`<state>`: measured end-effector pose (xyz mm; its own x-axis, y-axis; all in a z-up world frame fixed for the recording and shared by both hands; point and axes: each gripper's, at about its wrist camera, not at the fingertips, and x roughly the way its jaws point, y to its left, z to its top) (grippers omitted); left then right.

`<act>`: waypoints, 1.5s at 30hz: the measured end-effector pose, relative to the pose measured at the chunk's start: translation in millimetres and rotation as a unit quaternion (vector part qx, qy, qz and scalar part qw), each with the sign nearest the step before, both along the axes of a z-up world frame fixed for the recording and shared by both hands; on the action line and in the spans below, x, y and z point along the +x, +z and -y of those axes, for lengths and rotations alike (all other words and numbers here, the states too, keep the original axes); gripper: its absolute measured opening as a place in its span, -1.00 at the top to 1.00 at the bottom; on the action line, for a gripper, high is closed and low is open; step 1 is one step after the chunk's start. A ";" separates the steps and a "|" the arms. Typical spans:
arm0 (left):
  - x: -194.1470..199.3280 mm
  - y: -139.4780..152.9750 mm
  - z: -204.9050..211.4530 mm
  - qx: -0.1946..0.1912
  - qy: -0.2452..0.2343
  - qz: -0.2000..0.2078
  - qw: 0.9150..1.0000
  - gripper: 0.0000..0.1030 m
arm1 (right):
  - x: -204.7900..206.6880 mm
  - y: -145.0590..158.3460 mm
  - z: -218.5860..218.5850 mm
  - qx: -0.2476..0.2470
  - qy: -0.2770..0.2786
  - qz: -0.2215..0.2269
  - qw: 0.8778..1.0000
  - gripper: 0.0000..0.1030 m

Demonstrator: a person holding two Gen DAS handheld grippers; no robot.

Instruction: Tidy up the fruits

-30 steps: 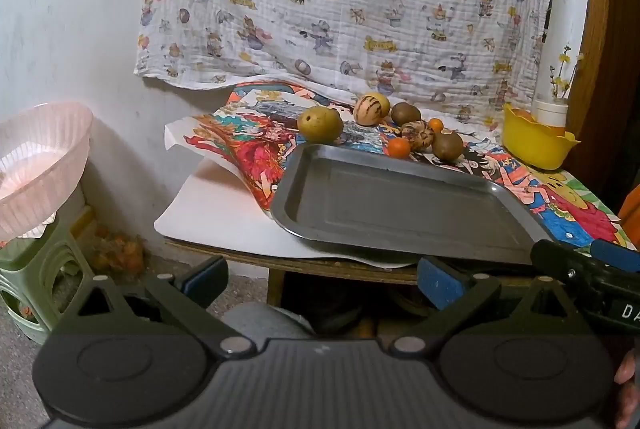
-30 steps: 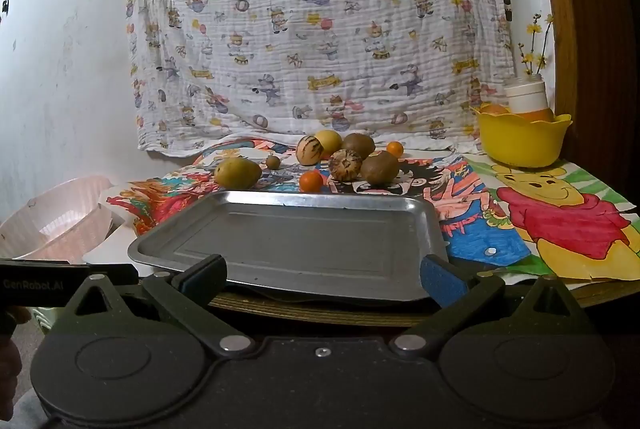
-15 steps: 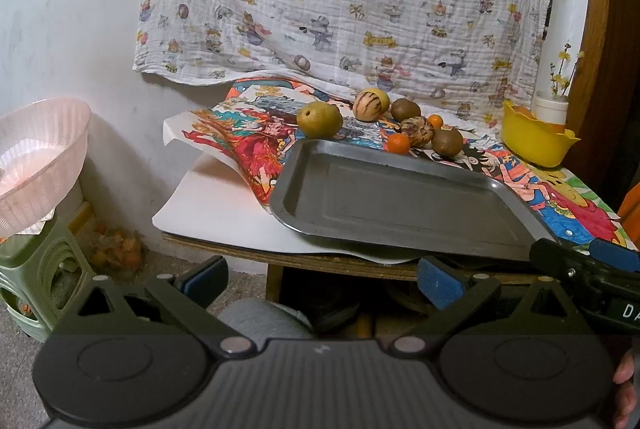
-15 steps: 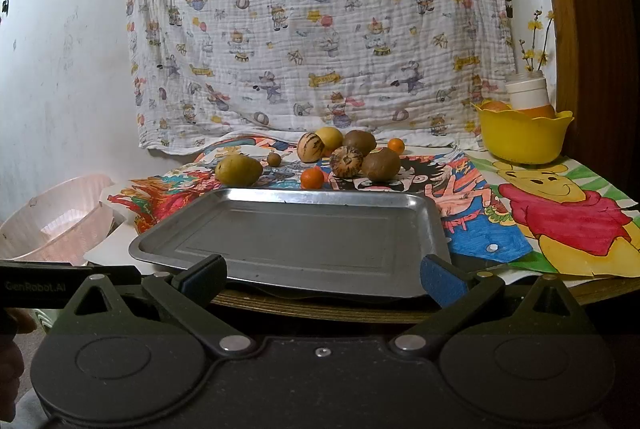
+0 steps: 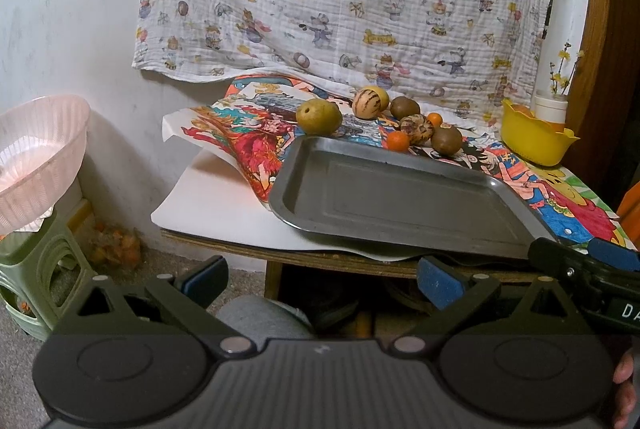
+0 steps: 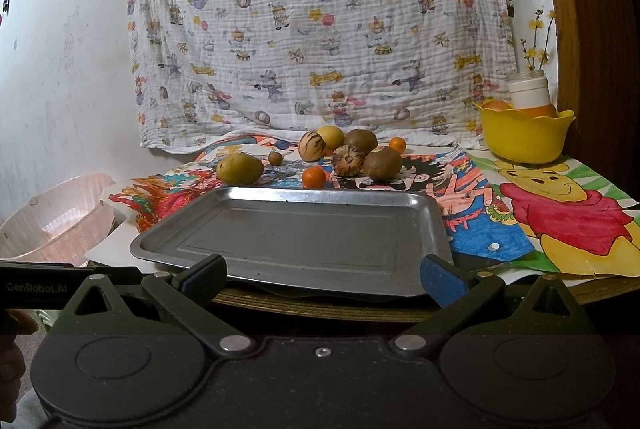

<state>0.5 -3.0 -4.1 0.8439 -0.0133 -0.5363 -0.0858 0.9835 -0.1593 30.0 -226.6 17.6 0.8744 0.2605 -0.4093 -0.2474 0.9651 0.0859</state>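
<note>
An empty metal tray (image 6: 296,233) (image 5: 392,197) sits at the table's front edge. Behind it lie several fruits: a greenish pear (image 6: 239,168) (image 5: 319,116), a small orange (image 6: 313,176) (image 5: 398,141), a striped melon (image 6: 311,146) (image 5: 365,102), a yellow fruit (image 6: 331,135), brown kiwis (image 6: 382,162) (image 5: 445,139), a netted brown fruit (image 6: 347,160) (image 5: 417,126) and a second small orange (image 6: 397,144). My right gripper (image 6: 323,279) is open and empty, just before the tray's near rim. My left gripper (image 5: 322,279) is open and empty, below and left of the table edge.
A yellow bowl (image 6: 524,133) (image 5: 534,141) with a white jar stands at the back right. A pink basket (image 5: 36,157) (image 6: 60,225) sits on a green stool (image 5: 44,269) left of the table. A printed cloth hangs on the wall behind. Colourful drawings cover the table.
Both views have shifted slightly, the table and fruits sitting a little lower in the right wrist view. Nothing was grasped or moved.
</note>
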 end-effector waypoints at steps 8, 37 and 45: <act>0.5 0.3 -0.6 -0.001 -0.001 -0.001 1.000 -0.99 | 0.1 0.3 -0.2 0.000 0.000 -0.001 1.000 -0.99; 0.3 -4.1 1.2 -0.002 0.006 -0.005 1.000 -0.99 | 1.9 -0.6 -0.4 -0.010 0.000 0.004 1.000 -0.99; 10.7 8.2 -9.8 0.010 0.008 0.006 1.000 -0.99 | 21.2 6.9 -1.0 -0.035 0.005 0.018 0.999 -0.99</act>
<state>11.2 6.9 4.0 0.8499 0.0113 -0.5268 -0.1003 0.9850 -0.1407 51.2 -225.6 24.6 0.8863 0.2409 -0.3955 -0.2581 0.9661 0.0100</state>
